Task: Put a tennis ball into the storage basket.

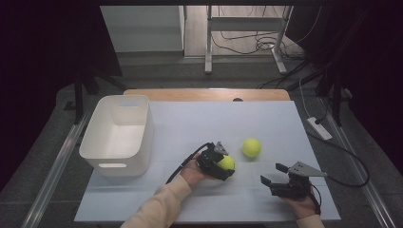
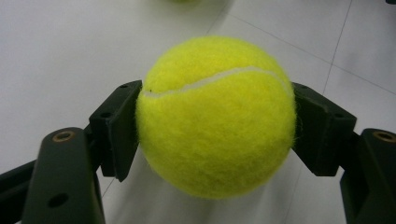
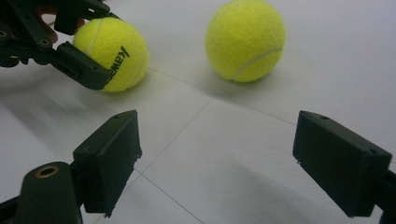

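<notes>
A: We're working at the desk (image 1: 199, 118), with the white bin (image 1: 119, 135) sitting by its left edge.

B: Our left hand-held gripper (image 1: 222, 167) is clamping a tennis ball (image 1: 227, 162) near the front edge; probably we're lifting it binward next.

A: Our right hand-held gripper (image 1: 274, 175) is gaping empty, and the second ball (image 1: 251, 147) is lying mid-desk.

Landmark: white rectangular plastic bin (image 1: 117, 134), standing at the left end of the white table top (image 1: 266, 118). Right of the bin, near the front: yellow felt tennis ball (image 1: 226, 162) resting on the table, clamped between the jaws of the black left gripper (image 1: 219, 164). Second yellow felt tennis ball (image 1: 251, 147) lies farther right of the bin and slightly behind the first, apart from it. Black right gripper (image 1: 274, 174) is farthest right of the bin, nearest the front edge, jaws spread over bare table.
</notes>
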Tool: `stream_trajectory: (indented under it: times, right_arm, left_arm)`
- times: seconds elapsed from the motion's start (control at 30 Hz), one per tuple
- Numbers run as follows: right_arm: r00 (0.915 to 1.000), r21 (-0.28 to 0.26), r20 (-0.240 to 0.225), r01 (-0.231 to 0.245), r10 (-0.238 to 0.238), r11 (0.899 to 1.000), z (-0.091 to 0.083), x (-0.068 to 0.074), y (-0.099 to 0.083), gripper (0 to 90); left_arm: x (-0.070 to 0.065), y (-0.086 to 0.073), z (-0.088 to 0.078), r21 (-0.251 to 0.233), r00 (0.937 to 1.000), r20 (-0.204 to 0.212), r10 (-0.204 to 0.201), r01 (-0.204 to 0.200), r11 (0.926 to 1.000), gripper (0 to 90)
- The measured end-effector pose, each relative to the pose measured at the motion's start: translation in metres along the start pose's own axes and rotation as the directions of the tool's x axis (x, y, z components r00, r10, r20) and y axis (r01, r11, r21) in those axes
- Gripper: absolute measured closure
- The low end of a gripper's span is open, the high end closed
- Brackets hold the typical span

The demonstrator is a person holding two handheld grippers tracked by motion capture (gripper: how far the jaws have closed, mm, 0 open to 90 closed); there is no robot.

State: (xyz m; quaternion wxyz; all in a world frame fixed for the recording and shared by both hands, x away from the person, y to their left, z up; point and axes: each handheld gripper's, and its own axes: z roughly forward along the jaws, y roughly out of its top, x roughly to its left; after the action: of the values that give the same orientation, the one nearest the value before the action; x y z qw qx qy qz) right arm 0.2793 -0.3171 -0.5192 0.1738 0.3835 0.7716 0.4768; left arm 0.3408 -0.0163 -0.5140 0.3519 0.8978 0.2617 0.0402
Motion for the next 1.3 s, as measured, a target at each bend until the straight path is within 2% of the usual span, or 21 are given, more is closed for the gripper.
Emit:
stream_trajectory:
  times: [0.1, 0.3, 0.4, 0.73, 0.97, 1.1, 1.2, 1.3]
  right_arm:
    - [1.0, 0.0, 0.0, 0.001, -0.001, 1.0, 0.0, 0.0, 0.0, 15.2]
    - [1.0, 0.001, 0.001, 0.001, -0.001, 1.0, 0.0, -0.001, 0.0, 15.2]
    - [1.0, 0.001, 0.002, 0.001, -0.001, 1.0, -0.001, 0.0, 0.0, 15.2]
    - [1.0, 0.001, 0.003, 0.002, -0.002, 1.0, -0.001, -0.001, 0.0, 15.2]
    - [1.0, 0.002, 0.004, 0.0, 0.0, 1.0, -0.001, -0.001, -0.001, 15.2]
    - [1.0, 0.004, 0.005, 0.004, -0.004, 1.0, -0.001, -0.001, -0.001, 15.2]
    - [1.0, 0.002, 0.007, 0.0, 0.0, 1.0, -0.001, -0.001, -0.001, 15.2]
    - [1.0, 0.004, 0.008, 0.001, -0.001, 1.0, -0.001, -0.001, 0.0, 15.2]
  left_arm:
    - [0.0, 0.0, -0.002, -0.002, 0.9999, -0.011, 0.004, -0.004, 1.0, 26.3]
    - [0.001, 0.0, -0.011, -0.044, 0.9999, -0.01, -0.009, 0.008, 0.999, 26.4]
    - [0.001, -0.001, -0.014, -0.044, 1.0, -0.001, -0.003, 0.003, 0.999, 26.4]
    - [0.001, -0.002, -0.02, -0.06, 0.9999, -0.012, 0.007, -0.008, 0.9982, 26.4]
    - [0.001, -0.005, -0.03, -0.102, 0.9996, -0.027, 0.008, -0.011, 0.9947, 26.5]
    - [0.0, -0.007, -0.036, -0.129, 1.0, -0.009, 0.002, -0.003, 0.9917, 26.4]
    - [-0.001, -0.009, -0.04, -0.136, 0.9996, -0.026, 0.012, -0.015, 0.9907, 26.5]
    - [-0.001, -0.011, -0.043, -0.148, 0.9996, -0.027, 0.007, -0.011, 0.9889, 26.4]
